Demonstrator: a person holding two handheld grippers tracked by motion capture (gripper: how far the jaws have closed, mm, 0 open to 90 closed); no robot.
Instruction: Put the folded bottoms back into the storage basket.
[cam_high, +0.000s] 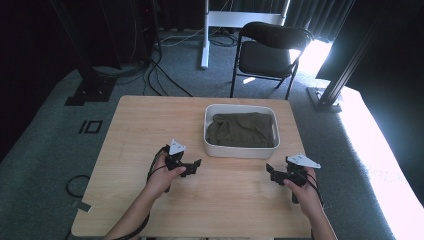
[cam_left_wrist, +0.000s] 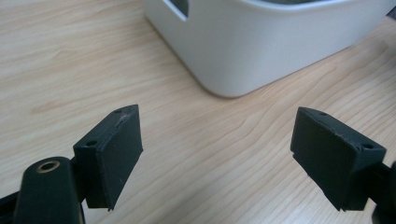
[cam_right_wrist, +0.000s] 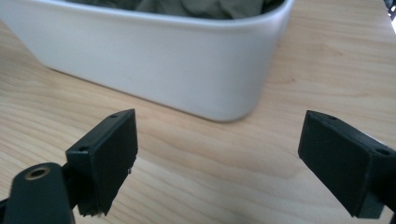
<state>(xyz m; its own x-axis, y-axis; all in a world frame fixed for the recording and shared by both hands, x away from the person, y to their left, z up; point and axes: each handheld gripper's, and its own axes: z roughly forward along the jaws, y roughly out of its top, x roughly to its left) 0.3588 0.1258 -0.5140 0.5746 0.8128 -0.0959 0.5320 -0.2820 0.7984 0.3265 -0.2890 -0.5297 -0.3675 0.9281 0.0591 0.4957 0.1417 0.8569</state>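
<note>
While both grippers are hovering low over the worktop, nothing is being held yet.

Left fingers: standing wide apart with bare wood between them; the left gripper (cam_high: 192, 167) is pointing at the near left corner of the white tub (cam_left_wrist: 261, 51), probably lining up on that corner.

Right fingers: also spread wide and gripping nothing; the right gripper (cam_high: 274, 173) is pointing at the tub's near right corner, mirroring the other side.

Spacing: each gripper is sitting near the tub's front wall but clear of it, leaving room, I judge, to close in from both ends at once.

Cloth: the dark olive cloth (cam_high: 241, 129) is lying crumpled inside the tub, filling most of it and rising about level with the rim; its folds are peeking over the wall in the right gripper view.

Tub: resting on the far right part of the wooden worktop (cam_high: 135, 135), its long side facing the person, which is keeping the cloth within easy reach of both hands.

Hands: forearms are coming in from the near edge, one on each side.

Surroundings: a black folding chair (cam_high: 267, 50) is standing on the carpet beyond the far edge.
</note>
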